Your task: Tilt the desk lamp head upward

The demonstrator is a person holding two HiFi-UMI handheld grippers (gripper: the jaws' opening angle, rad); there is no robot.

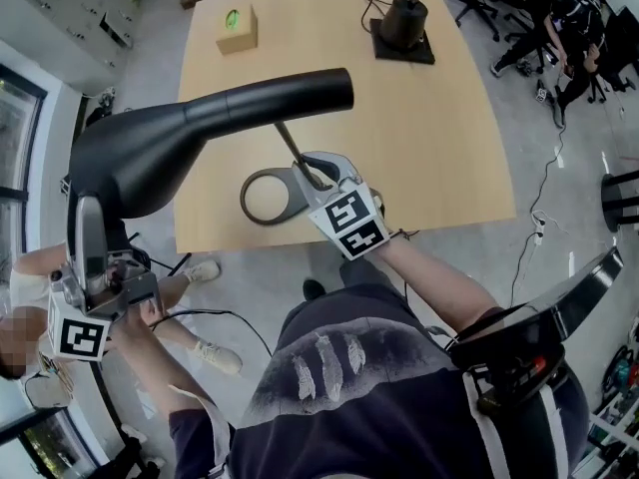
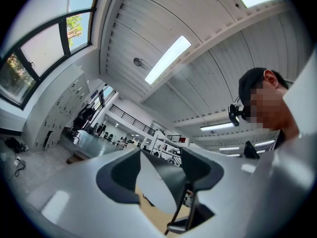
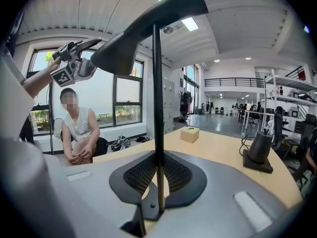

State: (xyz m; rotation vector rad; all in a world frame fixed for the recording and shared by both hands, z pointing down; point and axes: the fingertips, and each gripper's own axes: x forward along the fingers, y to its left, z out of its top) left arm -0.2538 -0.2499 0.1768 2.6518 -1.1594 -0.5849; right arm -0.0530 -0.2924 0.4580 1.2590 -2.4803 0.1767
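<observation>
Holding the desk lamp at two spots w/ both grippers. The right gripper (image 1: 324,173) is low on the stem (image 1: 295,153), just above the ring base (image 1: 268,198), which sits near the front edge of the table (image 1: 439,138). In the right gripper view my pads are pressed on the stem (image 3: 157,108) from both sides, no gap showing, so that hand is clamped and pinning the lamp down.

The left gripper (image 1: 95,257) is up at the wide end of the lamp head (image 1: 210,118), off the table's front-left corner. The left gripper view shows a pale face of the head (image 2: 158,187) wedged between my two dark pads, so those fingers are grasping the head's rim. The right gripper view confirms it: left gripper (image 3: 74,66) is on the lower, wide end of the head (image 3: 148,24), w/ the narrow end pointing up and away.

Step in hand, as I judge it: the tilt itself, prob mid-swing or close to done, b/c the head already sits at a clear slant on the stem.

Next move needs:
- right fingers clenched so the base doesn't slide or lift
- left wrist rotating about the hinge at the stem top, not dragging the whole lamp sideways
- steady, light force, since the stem is thin and could flex

Then let go w/ the left first and see if the hinge holds the angle. Can't tell hinge stiffness from here.
</observation>
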